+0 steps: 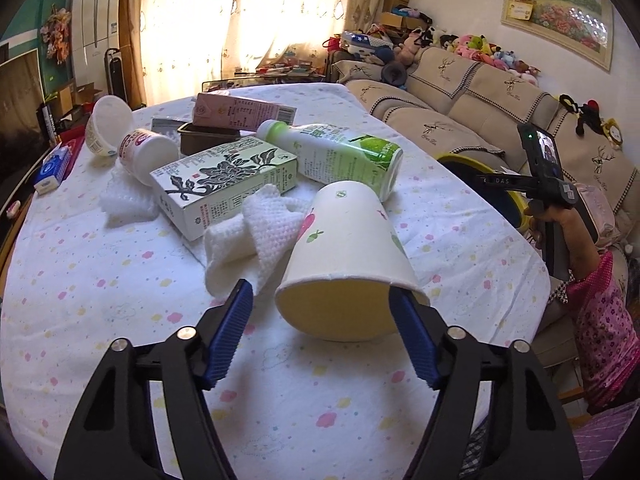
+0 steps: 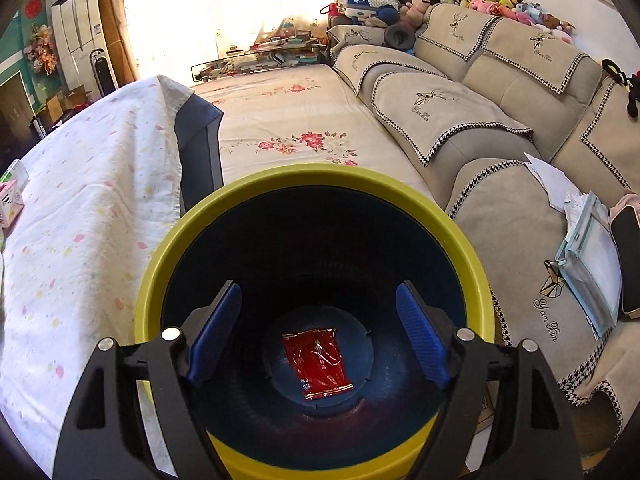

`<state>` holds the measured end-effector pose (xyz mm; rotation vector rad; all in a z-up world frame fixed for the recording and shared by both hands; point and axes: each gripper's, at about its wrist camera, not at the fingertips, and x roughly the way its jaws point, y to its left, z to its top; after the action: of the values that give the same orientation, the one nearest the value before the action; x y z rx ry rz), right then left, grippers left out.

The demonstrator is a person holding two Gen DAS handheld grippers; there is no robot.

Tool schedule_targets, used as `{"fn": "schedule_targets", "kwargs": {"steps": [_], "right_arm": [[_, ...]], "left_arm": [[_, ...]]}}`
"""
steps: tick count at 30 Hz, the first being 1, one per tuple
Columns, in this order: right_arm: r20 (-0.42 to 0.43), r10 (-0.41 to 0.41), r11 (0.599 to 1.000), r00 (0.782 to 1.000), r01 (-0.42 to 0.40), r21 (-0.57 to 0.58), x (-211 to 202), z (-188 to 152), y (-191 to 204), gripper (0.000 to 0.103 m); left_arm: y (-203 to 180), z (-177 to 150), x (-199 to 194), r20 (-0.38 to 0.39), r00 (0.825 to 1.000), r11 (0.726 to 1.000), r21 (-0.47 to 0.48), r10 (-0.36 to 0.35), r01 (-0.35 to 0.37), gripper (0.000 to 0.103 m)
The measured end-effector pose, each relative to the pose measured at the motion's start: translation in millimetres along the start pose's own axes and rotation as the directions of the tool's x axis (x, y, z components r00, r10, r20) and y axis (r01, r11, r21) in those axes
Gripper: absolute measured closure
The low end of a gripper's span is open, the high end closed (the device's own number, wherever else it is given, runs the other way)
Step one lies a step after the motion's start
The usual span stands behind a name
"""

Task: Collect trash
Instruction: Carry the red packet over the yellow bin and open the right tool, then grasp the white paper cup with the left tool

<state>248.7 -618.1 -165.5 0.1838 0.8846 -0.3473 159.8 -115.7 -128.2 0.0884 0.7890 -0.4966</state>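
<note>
Left tongs (image 1: pixel 320 312) spread wide around the tipped cup (image 1: pixel 344 264) on the tabletop (image 1: pixel 100 300) to grab it, right tongs (image 2: pixel 318 320) spread, empty, over the bin (image 2: pixel 148 280) beside it.

Home living room: sofa (image 2: pixel 500 132), plush toys (image 1: pixel 480 46), curtains (image 1: pixel 240 20).

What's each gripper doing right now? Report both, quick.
Left gripper: open, holding nothing, right finger at the rim of the tipped paper cup.
Right gripper: open, empty, above the bin holding a red wrapper.
</note>
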Motion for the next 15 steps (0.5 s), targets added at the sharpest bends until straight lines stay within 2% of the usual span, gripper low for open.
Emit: {"fn": "schedule_targets", "kwargs": {"steps": [7,9,12,14,15], "right_arm": [[0.014,0.021,1.0,1.0,-0.022,0.008,-10,-4,1,0.027],[0.022,0.031,0.999,0.999,-0.031,0.012,-15,-5,1,0.027],[0.037,0.045,0.999,0.998,-0.045,0.016,-22,-7,-1,0.027],[0.048,0.055,0.998,0.997,-0.056,0.019,-28,-9,-2,0.027],[0.055,0.06,0.998,0.997,-0.061,0.021,-32,-10,-2,0.027]], "left_arm": [[-11,3,1,0.009,1.0,0.998,0.066,0.018,-0.018,0.05],[-12,5,4,0.003,1.0,0.997,0.072,0.02,-0.021,0.059],[-10,7,6,0.005,1.0,0.999,0.054,-0.007,0.007,0.077],[-8,9,9,0.005,1.0,0.999,0.044,-0.016,0.016,0.095],[-8,10,9,0.006,1.0,0.999,0.041,-0.016,0.016,0.097]]}}
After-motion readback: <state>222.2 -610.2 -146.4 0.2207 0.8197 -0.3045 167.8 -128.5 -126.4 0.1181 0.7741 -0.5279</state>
